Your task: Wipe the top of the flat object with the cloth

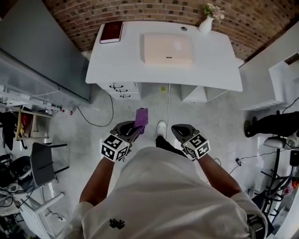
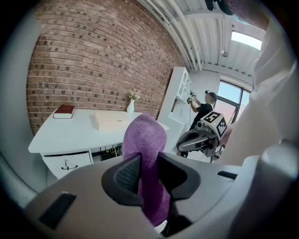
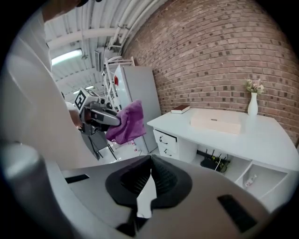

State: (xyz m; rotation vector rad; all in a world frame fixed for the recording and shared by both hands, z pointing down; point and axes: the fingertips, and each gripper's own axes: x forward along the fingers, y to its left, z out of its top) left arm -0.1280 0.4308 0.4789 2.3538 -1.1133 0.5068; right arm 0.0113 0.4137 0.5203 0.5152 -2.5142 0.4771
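Desk (image 1: 219, 65), white, is set against a brick wall (image 1: 140, 9). The person is seen standing on the floor (image 1: 93, 140) well back from it, with both grippers held low in front of the body.

Left gripper (image 1: 134, 131): jaws are clamped on a purple cloth (image 1: 141, 118). In the left gripper view the cloth (image 2: 147, 137) is pinched between the two pads, one fold standing up above the jaws and the rest hanging below. From the right gripper view the cloth (image 3: 127, 122) is seen drooping from the left gripper (image 3: 112, 120).

Right gripper (image 1: 179, 131): jaws are pressed together at the tips and nothing is held between them. It is carried beside the left gripper, well apart from it and clear of the cloth.

Flat object (image 1: 168, 48): pale cream, rectangular, laid flat near the middle of the desk top. It is well apart from both grippers and the cloth and is touched by neither. It is also caught in the left gripper view (image 2: 110, 122) and the right gripper view (image 3: 216, 122).

Also noted on the desk: a red book (image 1: 111, 31) at the left back corner and a white vase (image 1: 206, 24) with flowers at the right back.
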